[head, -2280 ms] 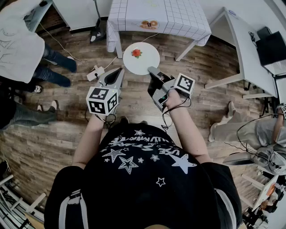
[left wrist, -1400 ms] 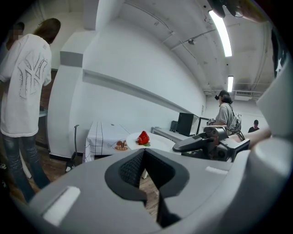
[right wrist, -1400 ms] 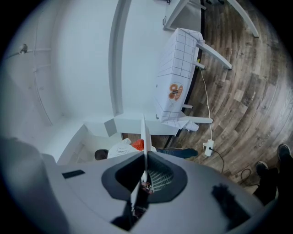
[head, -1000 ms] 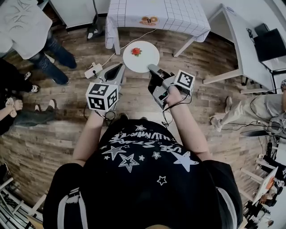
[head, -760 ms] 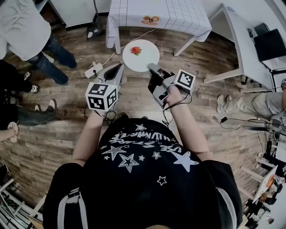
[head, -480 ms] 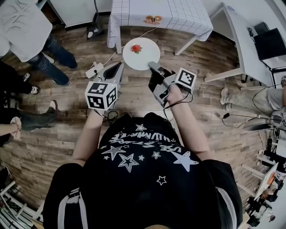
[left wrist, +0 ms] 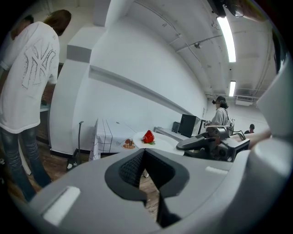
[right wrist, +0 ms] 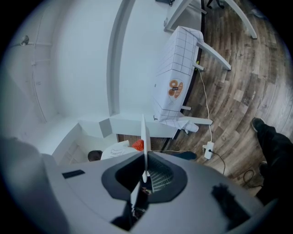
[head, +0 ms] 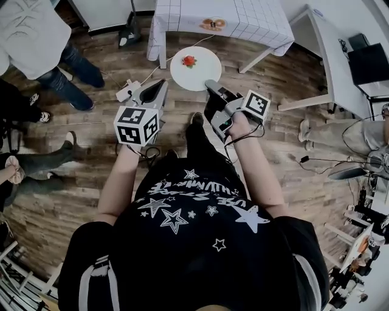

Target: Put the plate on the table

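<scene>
A white plate (head: 196,70) carrying a strawberry (head: 189,60) hangs level above the wood floor, a little short of the table with the checked cloth (head: 243,15). My right gripper (head: 211,87) is shut on the plate's near rim; in the right gripper view the plate (right wrist: 143,137) stands edge-on between the jaws, with the strawberry (right wrist: 138,145) beside it. My left gripper (head: 161,85) hovers just left of the plate, shut and holding nothing. In the left gripper view, the plate (left wrist: 160,140) and strawberry (left wrist: 148,136) lie beyond the left gripper (left wrist: 144,153).
A small orange-patterned item (head: 214,24) lies on the checked table near its front edge. A power strip (head: 125,91) and cable lie on the floor to the left. A person in a white shirt (head: 30,30) stands left. A white desk (head: 340,54) is to the right.
I have stepped toward the checked table, carrying the plate forward in the right gripper. A shoe now shows below the grippers. The bystanders at the left have shifted.
</scene>
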Tool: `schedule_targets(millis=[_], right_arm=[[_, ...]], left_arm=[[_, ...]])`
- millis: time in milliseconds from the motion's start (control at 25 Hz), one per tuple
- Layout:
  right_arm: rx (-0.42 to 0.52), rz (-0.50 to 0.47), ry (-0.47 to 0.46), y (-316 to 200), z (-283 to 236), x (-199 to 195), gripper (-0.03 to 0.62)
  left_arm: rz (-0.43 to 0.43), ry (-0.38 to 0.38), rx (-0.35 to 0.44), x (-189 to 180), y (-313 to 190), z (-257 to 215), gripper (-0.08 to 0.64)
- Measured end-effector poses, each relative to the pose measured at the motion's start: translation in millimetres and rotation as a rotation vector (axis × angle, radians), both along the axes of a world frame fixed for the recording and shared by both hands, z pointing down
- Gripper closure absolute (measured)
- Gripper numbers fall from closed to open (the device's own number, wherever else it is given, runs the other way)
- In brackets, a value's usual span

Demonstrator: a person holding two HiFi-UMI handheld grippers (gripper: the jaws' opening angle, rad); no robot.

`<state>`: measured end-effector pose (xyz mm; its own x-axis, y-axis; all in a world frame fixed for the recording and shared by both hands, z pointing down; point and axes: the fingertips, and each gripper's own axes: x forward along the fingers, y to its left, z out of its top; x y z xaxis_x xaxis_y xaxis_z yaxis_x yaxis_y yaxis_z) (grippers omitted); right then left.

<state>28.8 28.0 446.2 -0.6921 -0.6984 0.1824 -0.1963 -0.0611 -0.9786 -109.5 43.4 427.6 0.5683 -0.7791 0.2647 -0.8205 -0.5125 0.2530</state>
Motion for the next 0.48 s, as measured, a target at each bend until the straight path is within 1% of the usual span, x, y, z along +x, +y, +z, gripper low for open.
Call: schedule_targets(millis=[200, 360, 480], right_arm=[[-0.017, -0.028, -0.018, -23.0, 10.8, -1.8, 0.568], [-0.018, -0.061, -0.025, -53.4, 10.2, -3.6, 0.568], [-0.008, -0.072, -0.024, -80.8, 6.0, 1.0, 0.568]], left_arm=[[-0.024, -0.018, -0.011, 0.4, -12.7, 5.7, 0.551], [-0.064, -0.016, -0.017, -2.1, -37.9, 7.0, 0.551], [-0.064, -0.018, -0.005, 4.4, -60.8, 2.2, 0.551]])
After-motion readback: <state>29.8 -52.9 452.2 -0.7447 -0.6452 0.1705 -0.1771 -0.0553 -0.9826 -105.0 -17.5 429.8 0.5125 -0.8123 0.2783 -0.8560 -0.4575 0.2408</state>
